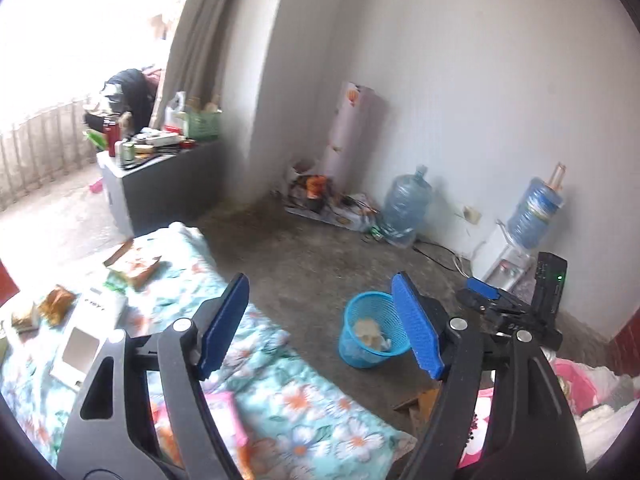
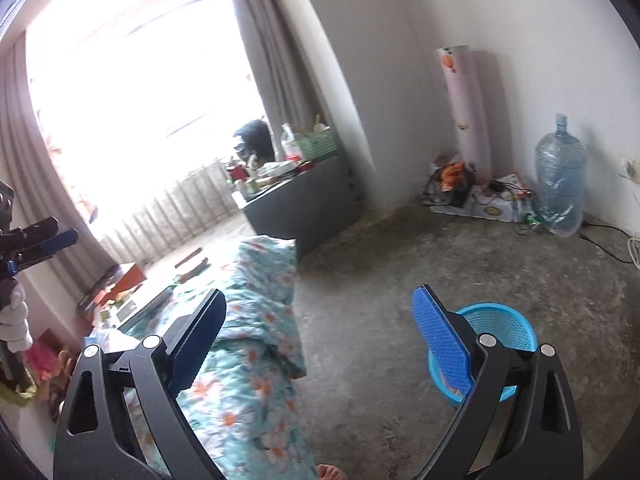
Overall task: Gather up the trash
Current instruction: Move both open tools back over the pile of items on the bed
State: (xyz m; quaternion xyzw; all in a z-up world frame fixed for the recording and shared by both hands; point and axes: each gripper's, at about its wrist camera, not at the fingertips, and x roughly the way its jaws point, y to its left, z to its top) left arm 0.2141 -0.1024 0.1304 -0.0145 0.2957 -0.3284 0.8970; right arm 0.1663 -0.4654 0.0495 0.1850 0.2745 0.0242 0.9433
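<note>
A blue mesh bin (image 1: 362, 354) stands on the concrete floor beside the bed, with crumpled pale trash (image 1: 370, 332) inside. My left gripper (image 1: 320, 324) hovers above the bed edge, open, with nothing between its blue pads. Snack wrappers (image 1: 134, 266) (image 1: 56, 304) and a white box (image 1: 86, 332) lie on the floral quilt (image 1: 304, 404) to its left. A pink packet (image 1: 228, 410) lies below the left finger. My right gripper (image 2: 320, 344) is open and empty, and the bin (image 2: 500, 326) sits just behind its right finger. Each gripper shows at the edge of the other's view (image 1: 480, 292) (image 2: 52, 234).
A grey cabinet (image 1: 168, 188) crowded with bottles and boxes stands by the window. Along the far wall are a rolled mat (image 1: 352, 132), a heap of cables and junk (image 1: 320, 196), a water jug (image 1: 408, 200) and a water dispenser (image 1: 516, 248). A person's toes (image 2: 330, 472) show at the bottom edge.
</note>
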